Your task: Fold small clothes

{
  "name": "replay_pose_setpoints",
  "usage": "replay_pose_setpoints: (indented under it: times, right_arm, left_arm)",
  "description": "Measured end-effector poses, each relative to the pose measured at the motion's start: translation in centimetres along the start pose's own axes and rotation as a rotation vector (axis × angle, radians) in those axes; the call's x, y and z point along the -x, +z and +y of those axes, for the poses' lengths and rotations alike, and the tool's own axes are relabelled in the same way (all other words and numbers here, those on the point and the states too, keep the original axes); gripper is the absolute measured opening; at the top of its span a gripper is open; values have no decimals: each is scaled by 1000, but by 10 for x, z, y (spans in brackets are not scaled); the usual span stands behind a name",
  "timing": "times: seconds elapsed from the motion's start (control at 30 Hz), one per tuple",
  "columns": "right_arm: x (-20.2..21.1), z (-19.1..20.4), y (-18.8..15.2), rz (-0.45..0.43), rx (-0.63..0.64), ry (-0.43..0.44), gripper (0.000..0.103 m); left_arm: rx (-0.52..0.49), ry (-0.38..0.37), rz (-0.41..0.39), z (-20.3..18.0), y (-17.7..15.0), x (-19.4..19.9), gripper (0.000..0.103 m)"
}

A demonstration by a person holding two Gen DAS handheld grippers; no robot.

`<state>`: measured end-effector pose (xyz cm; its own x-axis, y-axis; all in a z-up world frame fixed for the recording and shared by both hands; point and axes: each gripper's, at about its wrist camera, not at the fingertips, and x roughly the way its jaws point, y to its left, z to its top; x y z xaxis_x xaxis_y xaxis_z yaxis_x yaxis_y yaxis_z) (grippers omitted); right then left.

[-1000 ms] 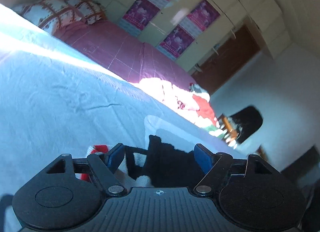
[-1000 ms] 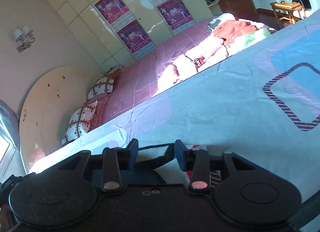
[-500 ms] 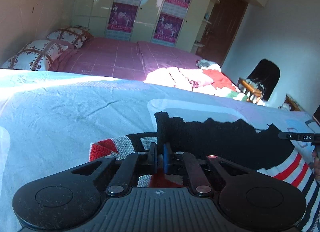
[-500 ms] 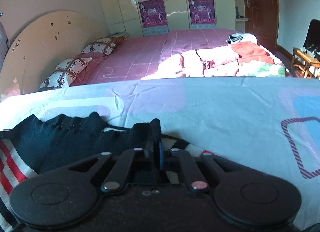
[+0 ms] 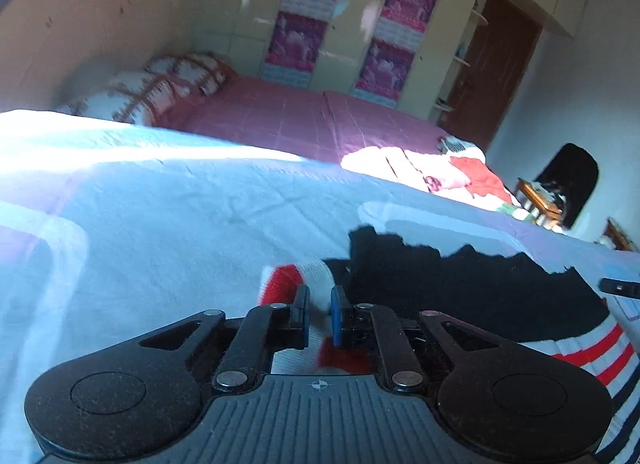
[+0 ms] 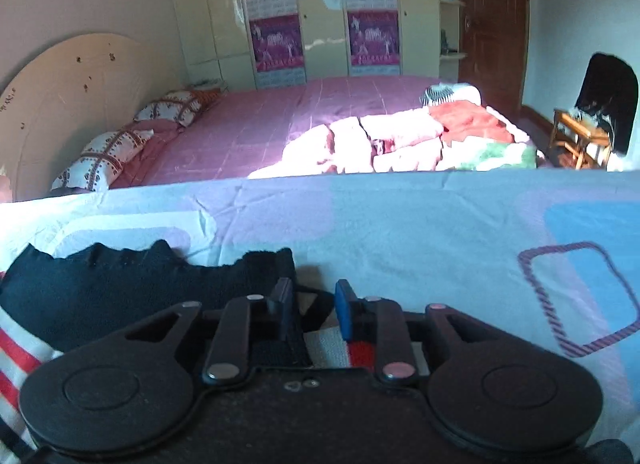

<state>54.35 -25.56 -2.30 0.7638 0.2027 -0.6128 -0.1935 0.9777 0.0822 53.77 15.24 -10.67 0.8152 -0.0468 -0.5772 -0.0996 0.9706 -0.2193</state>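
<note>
Left wrist, striped garment [image 5: 580,348] (black band), flat

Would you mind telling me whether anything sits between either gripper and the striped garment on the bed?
Nothing visible does. The left gripper and right gripper both hover directly over the striped garment, fingers slightly apart, on the blue bedsheet.

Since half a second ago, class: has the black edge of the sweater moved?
Yes. The black edge now lies flat on the blue sheet, dropped from the right gripper, whose jaws have just been opening.
</note>
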Motion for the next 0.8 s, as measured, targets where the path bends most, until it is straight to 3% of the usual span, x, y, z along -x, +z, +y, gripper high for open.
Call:
replay_pose_setpoints:
  times: [0.07,0.13,0.2,0.23,0.27,0.3,0.33,0.43,0.5,0.57,0.6,0.63,0.67,0.73,0.8]
  right_arm:
    - [24,12,-8,-12,22,66,24]
    - [37,43,-22,-8,109,138,24]
    - [36,82,-34,4,211,191,23]
    - [32,97,-38,5,245,202,24]
    - [26,111,-40,11,265,205,24]
    - [18,120,-40,27,268,207,24]
    - [12,126,-40,38,265,197,24]
    - [6,123,-42,55,325,136,25]
    - [14,108,-47,39,402,40,27]
    - [24,70,-54,37,391,-42,27]
    - [29,51,-55,41,364,-54,29]
    - [35,34,-55,44,329,-45,29]
    - [39,26,-55,52,308,-57,35]
    - [51,25,-53,46,280,-84,33]
    - [72,39,-54,-6,236,-5,33]
  left_arm:
    - [-33,8,-63,-10,1,23,12]
    - [-44,-85,-48,-35,-2,30,13]
    - [-166,-148,-17,-81,-10,24,14]
    - [-209,-182,-1,-102,-14,18,27]
    - [-220,-209,16,-118,-16,12,49]
    - [-226,-237,41,-134,-20,3,59]
    - [-241,-249,61,-144,-25,-3,61]
    - [-325,-209,123,-154,-42,-11,61]
    - [-320,-174,102,-132,-46,2,60]
    - [-272,-133,81,-90,-50,17,60]
    - [-245,-131,76,-69,-51,23,59]
    - [-231,-135,68,-53,-51,30,45]
    - [-220,-119,66,-45,-50,37,41]
    - [-178,-93,69,-41,-45,49,42]
    - [-168,-109,37,-53,-43,65,42]
